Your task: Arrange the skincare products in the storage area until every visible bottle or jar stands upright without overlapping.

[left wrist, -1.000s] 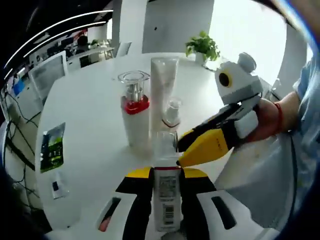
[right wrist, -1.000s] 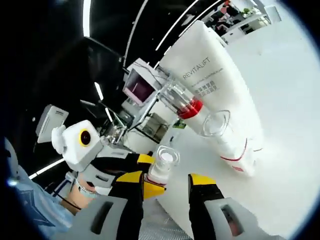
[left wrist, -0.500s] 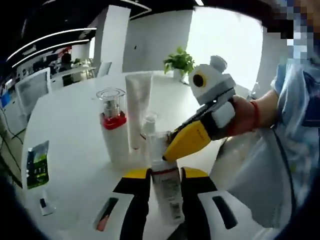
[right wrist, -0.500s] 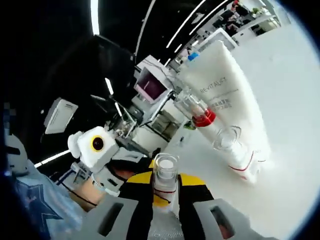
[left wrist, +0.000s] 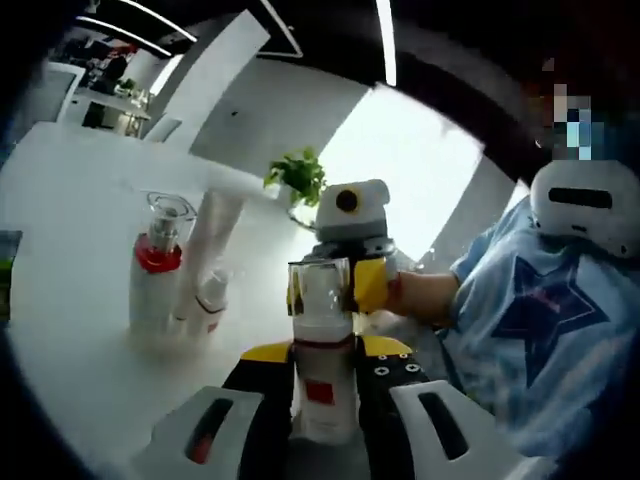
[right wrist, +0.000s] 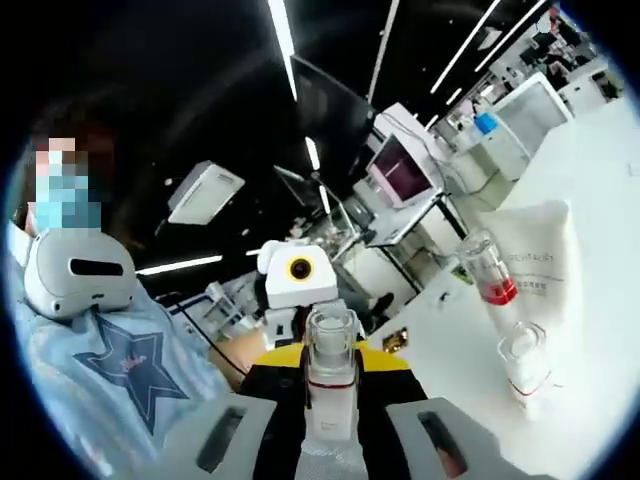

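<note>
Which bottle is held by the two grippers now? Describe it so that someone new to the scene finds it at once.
Start from the white table, where a pump bottle with a red collar and a white tube stand together. The held bottle is apart from them, raised between the left gripper and the right gripper. Unlike its neighbours, it has a clear cap and both grippers' jaws are closed on it.

A bottle [left wrist: 322,375] sits between the jaws of both grippers, above the table [left wrist: 70,260]. On the table, a pump bottle [left wrist: 155,270] stands just beside a tube [left wrist: 215,250], a small bottle [left wrist: 210,300] before them, a plant [left wrist: 297,180] behind.
</note>
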Demonstrator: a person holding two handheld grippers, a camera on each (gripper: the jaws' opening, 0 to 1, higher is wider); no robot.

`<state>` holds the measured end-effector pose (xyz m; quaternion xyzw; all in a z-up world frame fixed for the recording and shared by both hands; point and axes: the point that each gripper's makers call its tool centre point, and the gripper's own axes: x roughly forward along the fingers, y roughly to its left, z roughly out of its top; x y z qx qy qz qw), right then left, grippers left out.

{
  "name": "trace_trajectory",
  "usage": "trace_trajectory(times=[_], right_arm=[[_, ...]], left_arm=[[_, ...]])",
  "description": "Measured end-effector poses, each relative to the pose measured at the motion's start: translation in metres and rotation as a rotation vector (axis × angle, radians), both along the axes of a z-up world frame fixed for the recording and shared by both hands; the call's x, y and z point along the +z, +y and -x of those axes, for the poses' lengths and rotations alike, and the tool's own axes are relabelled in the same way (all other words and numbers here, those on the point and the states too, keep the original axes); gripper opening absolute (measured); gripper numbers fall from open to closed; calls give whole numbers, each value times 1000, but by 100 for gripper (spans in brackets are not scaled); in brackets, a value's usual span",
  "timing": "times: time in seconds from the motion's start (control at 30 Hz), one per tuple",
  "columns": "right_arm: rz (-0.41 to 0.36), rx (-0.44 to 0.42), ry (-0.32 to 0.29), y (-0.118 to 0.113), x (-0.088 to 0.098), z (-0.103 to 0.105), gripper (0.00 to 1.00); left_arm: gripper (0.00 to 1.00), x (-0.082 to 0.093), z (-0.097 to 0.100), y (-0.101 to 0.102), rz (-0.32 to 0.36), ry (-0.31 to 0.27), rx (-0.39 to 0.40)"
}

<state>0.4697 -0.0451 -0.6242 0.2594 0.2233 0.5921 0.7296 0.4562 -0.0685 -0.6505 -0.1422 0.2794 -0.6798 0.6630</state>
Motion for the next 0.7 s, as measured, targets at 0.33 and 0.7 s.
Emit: trace_trajectory(times=[0.33,0.7], right_arm=[[161,-238,3,-1,-35,-31,17],[195,-420,170,0,-60,-43,26]], left_arm=[[21,-41,-40,11,-318,-235,235],[22,-62,-64,25,-611,-535,377]])
